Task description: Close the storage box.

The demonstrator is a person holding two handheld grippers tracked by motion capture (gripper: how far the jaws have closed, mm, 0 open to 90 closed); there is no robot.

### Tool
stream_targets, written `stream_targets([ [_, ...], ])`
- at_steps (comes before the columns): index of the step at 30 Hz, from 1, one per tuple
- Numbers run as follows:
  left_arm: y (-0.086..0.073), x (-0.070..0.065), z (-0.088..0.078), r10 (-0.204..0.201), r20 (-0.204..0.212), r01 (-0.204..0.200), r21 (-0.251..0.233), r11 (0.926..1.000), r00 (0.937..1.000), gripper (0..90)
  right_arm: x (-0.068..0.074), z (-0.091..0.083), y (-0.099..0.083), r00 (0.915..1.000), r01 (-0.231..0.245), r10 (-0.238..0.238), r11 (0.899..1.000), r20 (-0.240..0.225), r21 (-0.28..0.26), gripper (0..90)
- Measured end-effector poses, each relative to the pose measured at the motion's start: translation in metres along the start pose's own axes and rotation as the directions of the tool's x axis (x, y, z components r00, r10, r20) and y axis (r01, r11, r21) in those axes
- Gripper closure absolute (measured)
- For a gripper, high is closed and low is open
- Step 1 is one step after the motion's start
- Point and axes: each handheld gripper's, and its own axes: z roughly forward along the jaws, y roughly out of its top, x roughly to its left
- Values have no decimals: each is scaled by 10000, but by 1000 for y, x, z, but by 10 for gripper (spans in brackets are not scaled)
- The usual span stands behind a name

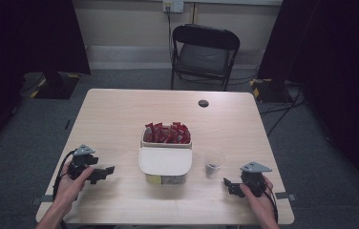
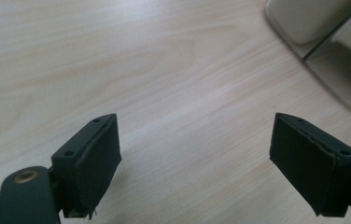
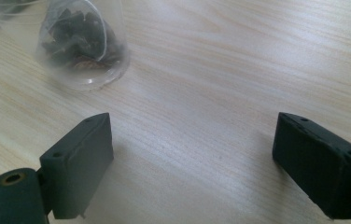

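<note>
Pale woodgrain table (image 1: 120,114) bears a clear plastic cup (image 1: 214,163); both claws gape, left claw (image 1: 102,172), right claw (image 1: 231,185).

Box (image 1: 165,160) mid-table (image 1: 120,109); cup (image 1: 214,163) just right; chair (image 1: 205,52) behind table.

The bench (image 1: 120,114) looks like pale wood-grain laminate, smooth with a soft sheen. The cup (image 3: 82,44) is thin clear plastic, glossy, with dark crumbly bits inside. The box (image 1: 165,162) looks like cream plastic with a smooth, matt lid. The red packets (image 1: 167,132) look shiny. Each tool's jaws are matt black with rubbery-looking pads (image 2: 96,168).
</note>
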Motion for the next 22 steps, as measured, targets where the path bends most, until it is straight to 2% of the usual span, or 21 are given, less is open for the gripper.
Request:
stream_targets([
  [4,-8,2,9,-8,-273,17,338,9994,9996,160,0,0,0,10000,13,-13,10000,-7,-3,118],
  [9,-10,1,13,206,-563,-202,81,9998,9982,155,0,0,0,10000,14,-14,10000,-14,-2,119],
  [10,-13,-4,17,688,-1088,-709,-153,9974,9917,151,0,0,0,10000,11,-11,10000,-16,-1,118],
  [11,-13,-4,17,688,-1088,-709,-153,9974,9917,143,0,0,0,10000,11,-11,10000,-16,-1,118],
  [12,-16,-5,20,962,-1144,-1008,-349,9943,9888,120,0,0,0,10000,15,-15,10000,-13,-3,119],
  [13,-17,-4,20,1018,-1120,-1073,-445,9932,9885,109,0,0,0,10000,0,0,10000,-14,0,119],
  [22,-17,-3,21,917,-1154,-976,-465,9941,9891,85,0,0,0,10000,23,-23,10000,-15,-39,118],
])
